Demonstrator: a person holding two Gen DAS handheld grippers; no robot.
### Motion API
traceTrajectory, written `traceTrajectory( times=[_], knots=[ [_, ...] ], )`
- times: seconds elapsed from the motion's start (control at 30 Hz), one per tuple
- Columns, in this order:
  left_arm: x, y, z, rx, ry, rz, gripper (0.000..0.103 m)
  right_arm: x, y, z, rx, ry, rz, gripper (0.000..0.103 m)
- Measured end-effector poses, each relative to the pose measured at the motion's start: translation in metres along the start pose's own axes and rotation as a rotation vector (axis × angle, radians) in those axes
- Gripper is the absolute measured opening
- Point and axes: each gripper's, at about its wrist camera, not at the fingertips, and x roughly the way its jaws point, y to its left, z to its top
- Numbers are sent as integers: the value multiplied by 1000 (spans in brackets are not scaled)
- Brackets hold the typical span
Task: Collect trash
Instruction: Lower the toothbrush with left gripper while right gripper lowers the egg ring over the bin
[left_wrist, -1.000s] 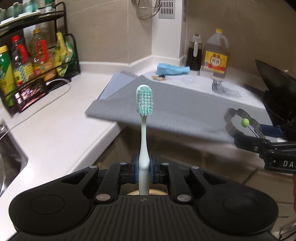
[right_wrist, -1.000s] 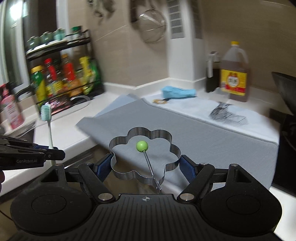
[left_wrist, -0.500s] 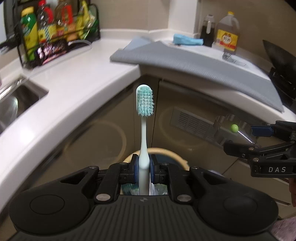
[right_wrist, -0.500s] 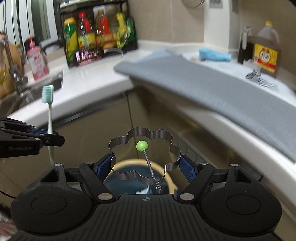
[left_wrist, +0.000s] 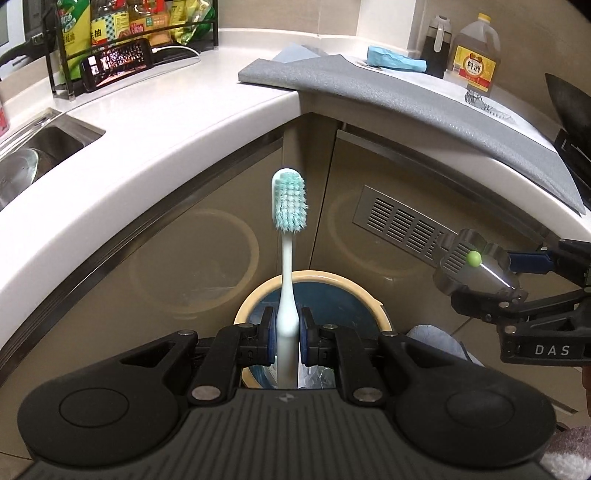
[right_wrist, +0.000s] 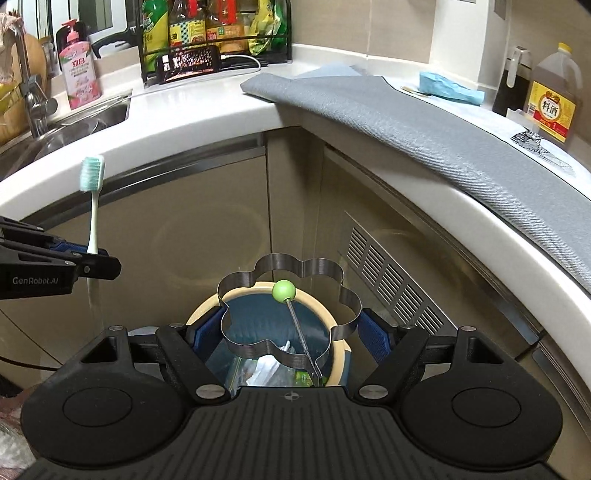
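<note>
Carrying trash to the bin (right_wrist: 341, 365).
Toothbrush (left_wrist: 288, 258) is pinched by the left gripper (left_wrist: 287, 339), egg ring (right_wrist: 284, 314) by the right gripper (right_wrist: 288, 338), seemingly over the bin's rim; release is called for next.

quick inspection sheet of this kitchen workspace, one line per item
surface: white counter curves round the corner; a grey mat drapes over its edge.
job's things: toothbrush upright, head up; flower-shaped metal ring with a green-balled wire; round bin below, lined and holding trash.
clutter: blue cloth, crumpled wrapper, two bottles, a rack of packets, a phone, pink soap bottle by the sink.
grippers: left gripper shut on the toothbrush handle; right gripper holds the ring across its sides, above the bin.
cables: a white cable runs from the phone.
surroundings: beige cabinet doors with a vent grille.
</note>
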Motion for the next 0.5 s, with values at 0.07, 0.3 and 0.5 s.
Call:
traceTrajectory(
  times=[0.07, 0.3, 0.5],
  knots=[
    [1, -1, -1, 4, 1, 2, 13, 2, 0, 0, 0, 7, 4, 80],
    [10, -4, 0, 22, 17, 1, 13, 12, -3, 2, -9, 39, 9, 80],
    [21, -4, 0, 25, 37, -2, 13, 24, -4, 1, -11, 65, 7, 80]
  ],
)
